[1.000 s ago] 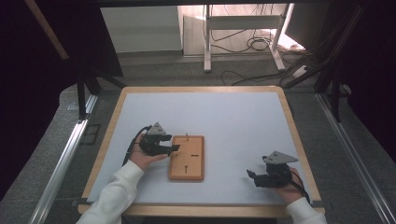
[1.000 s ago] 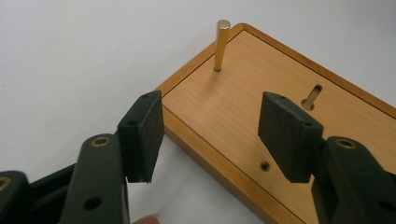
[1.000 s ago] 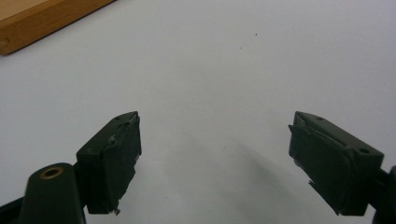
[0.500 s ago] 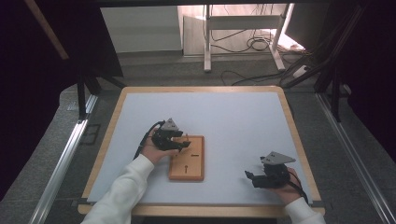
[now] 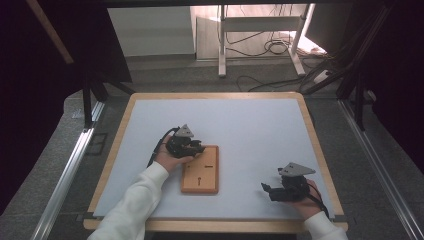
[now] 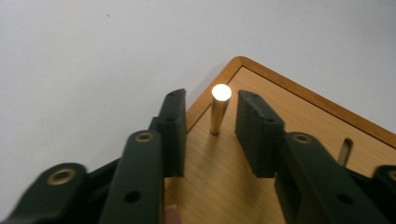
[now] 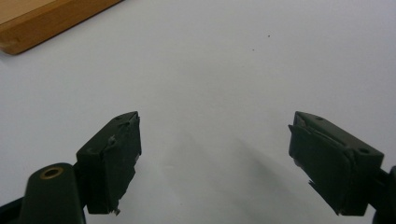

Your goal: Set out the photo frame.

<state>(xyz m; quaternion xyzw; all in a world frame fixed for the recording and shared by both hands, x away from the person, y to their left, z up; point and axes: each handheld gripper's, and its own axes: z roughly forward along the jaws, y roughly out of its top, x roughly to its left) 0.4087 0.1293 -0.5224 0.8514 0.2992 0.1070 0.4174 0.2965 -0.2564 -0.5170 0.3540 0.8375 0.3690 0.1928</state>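
Tabletop board (image 6: 299, 154), peg (image 6: 218, 109) between hand-held gripper (image 6: 211, 135) pads.

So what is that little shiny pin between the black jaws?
The brass pin is a short, golden, metal-looking peg with a round, brightly glinting top. It stands upright in the wooden board, near one rounded corner. The left gripper straddles it, jaws having just been closing, a small gap still showing each side.
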